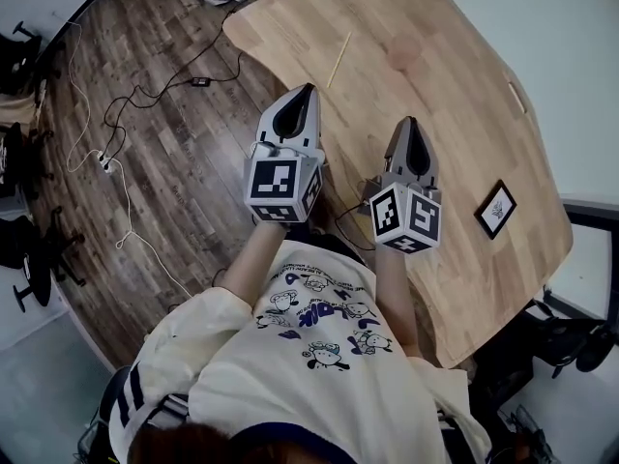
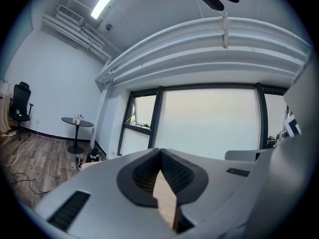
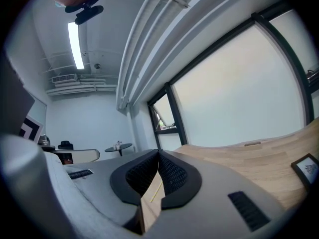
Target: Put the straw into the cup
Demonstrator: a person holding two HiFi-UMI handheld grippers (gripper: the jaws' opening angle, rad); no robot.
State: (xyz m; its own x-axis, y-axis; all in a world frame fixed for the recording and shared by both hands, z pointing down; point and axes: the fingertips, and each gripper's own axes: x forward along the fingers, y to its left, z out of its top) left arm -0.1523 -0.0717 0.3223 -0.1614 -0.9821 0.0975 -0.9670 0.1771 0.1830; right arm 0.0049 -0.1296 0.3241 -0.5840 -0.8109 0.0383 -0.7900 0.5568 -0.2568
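A thin pale yellow straw [image 1: 338, 59] lies on the far part of the wooden table [image 1: 474, 133]. Right of it stands a faint, clear, pinkish cup [image 1: 404, 50]. My left gripper [image 1: 308, 89] hangs over the table's near-left edge with its jaws together and nothing in them, short of the straw. My right gripper [image 1: 411, 121] is held beside it, also shut and empty, nearer than the cup. In the right gripper view the straw [image 3: 157, 192] shows as a thin line below the closed right gripper [image 3: 159, 154]. The left gripper [image 2: 160, 152] shows only bare wood below its tips.
A small black picture frame [image 1: 495, 208] lies on the table at the right, also visible low in the right gripper view as the frame [image 3: 308, 168]. Cables and a power strip [image 1: 106, 160] trail over the wooden floor to the left. A round side table [image 2: 77, 123] stands far off.
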